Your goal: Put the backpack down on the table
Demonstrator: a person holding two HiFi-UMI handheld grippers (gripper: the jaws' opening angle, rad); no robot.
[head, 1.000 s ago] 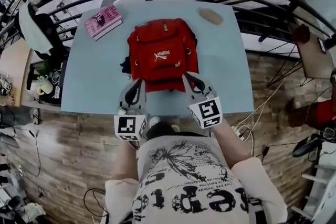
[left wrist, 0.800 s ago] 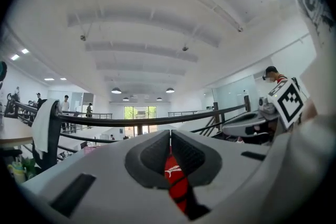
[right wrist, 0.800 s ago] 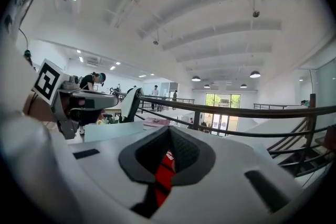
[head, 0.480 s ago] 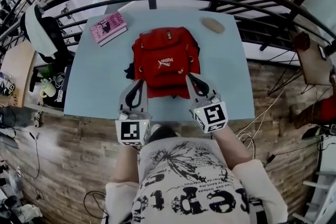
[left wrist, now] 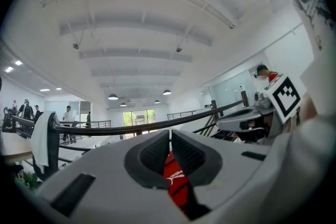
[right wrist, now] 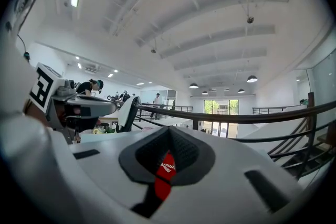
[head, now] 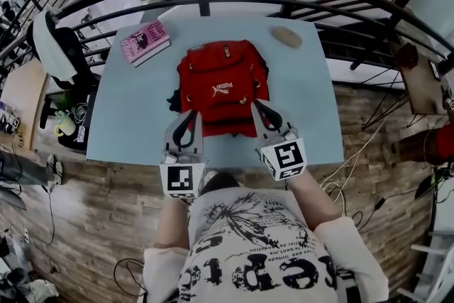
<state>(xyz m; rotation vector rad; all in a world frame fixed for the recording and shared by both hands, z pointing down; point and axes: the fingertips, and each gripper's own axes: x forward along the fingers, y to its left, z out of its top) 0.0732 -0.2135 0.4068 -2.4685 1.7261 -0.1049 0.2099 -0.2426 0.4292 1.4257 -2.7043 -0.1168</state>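
Looking down from my head, the red backpack [head: 221,81] lies mid-counter [head: 135,110], at twelve o'clock from me. My left tongs [head: 190,115] and right tongs [head: 257,105] reach its near edge at seven and five o'clock. The left gripper view shows those tongs [left wrist: 170,136] closed, with red backpack [left wrist: 173,181] in the slit beneath. The right gripper view shows the same, tongs [right wrist: 168,136] closed and red [right wrist: 165,170] below.

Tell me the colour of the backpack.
The backpack is red with a small white logo on its front, clearest in the head view.
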